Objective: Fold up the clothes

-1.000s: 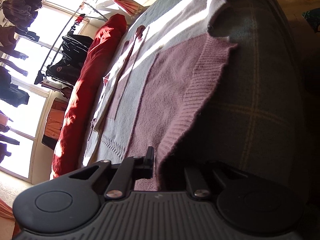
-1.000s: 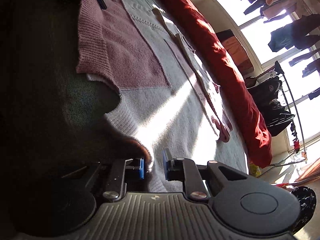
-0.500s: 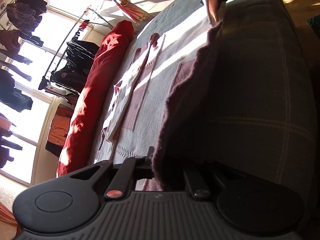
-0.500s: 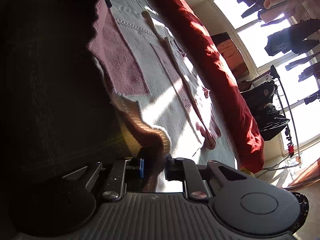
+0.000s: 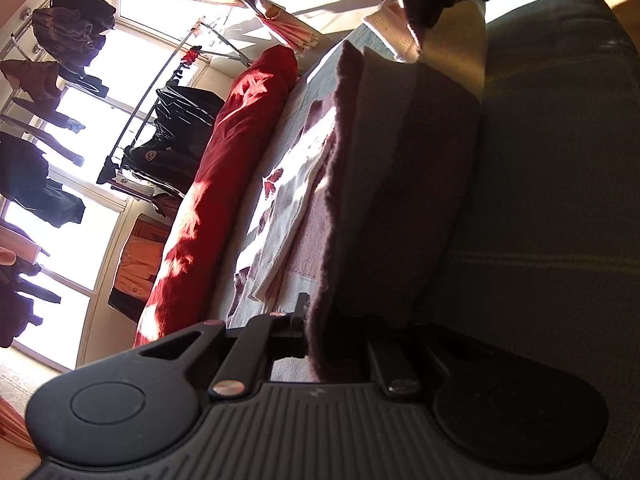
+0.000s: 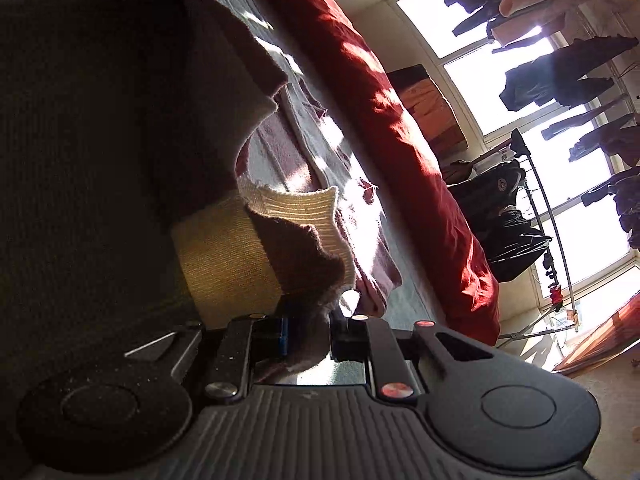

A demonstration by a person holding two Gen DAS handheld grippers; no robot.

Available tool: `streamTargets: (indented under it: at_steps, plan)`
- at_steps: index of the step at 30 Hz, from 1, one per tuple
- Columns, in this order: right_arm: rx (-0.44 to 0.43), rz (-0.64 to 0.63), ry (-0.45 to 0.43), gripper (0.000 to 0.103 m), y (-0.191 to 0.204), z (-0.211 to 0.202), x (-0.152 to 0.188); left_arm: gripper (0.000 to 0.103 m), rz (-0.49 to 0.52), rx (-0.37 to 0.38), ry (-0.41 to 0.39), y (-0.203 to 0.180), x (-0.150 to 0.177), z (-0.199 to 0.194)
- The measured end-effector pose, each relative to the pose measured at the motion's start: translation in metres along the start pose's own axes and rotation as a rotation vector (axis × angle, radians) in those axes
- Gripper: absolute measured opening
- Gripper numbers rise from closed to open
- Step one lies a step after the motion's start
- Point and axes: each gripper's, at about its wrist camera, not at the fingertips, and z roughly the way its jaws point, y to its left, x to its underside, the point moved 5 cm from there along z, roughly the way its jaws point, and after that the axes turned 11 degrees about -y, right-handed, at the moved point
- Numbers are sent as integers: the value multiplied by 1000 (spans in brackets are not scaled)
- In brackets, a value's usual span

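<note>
Now the bed (image 5: 560,160), with its grey checked cover, fills most of both views, and a long red bolster (image 5: 224,200) lies along its far side by the window. Between them lies the sweater (image 5: 316,184), pink and pale grey, with its long axis running from one gripper to the other. Its near edge stands up like a wall. The left gripper (image 5: 316,332) is clenched on the pink hem, and the right gripper (image 6: 308,336) grasps the cream ribbed cuff end. Both are equally near. One second ago this edge lay flat on the cover; it has been lifted and should go over toward the bolster.
</note>
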Motion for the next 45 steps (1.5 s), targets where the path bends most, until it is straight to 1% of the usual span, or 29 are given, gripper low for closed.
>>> streamTargets:
  at_steps: [6,11,19,24,29,34,37,41,45]
  plan:
    - [49,-15,3,14,-19,28,-3,5,-46,-12,3,19,5,28]
    - [53,-31,20,11,-26,44,-4,6,-65,-21,-2,26,9,43]
    - [85,-80,37,10,-37,69,-7,7,-90,-50,-1,45,14,60]
    - [149,-81,48,10,-59,102,-14,7,-114,-68,9,69,17,84]
    - [207,-62,62,10,-89,141,-19,7,-115,-84,36,90,23,116]
    - [249,-45,92,10,-110,182,-23,7,-144,-93,56,112,27,151]
    - [260,-31,113,10,-120,205,-24,7,-141,-104,62,123,30,172]
    - [280,-11,138,10,-130,235,-25,7,-174,-113,77,131,35,199]
    - [282,-11,176,10,-127,262,-18,7,-194,-98,100,125,44,220]
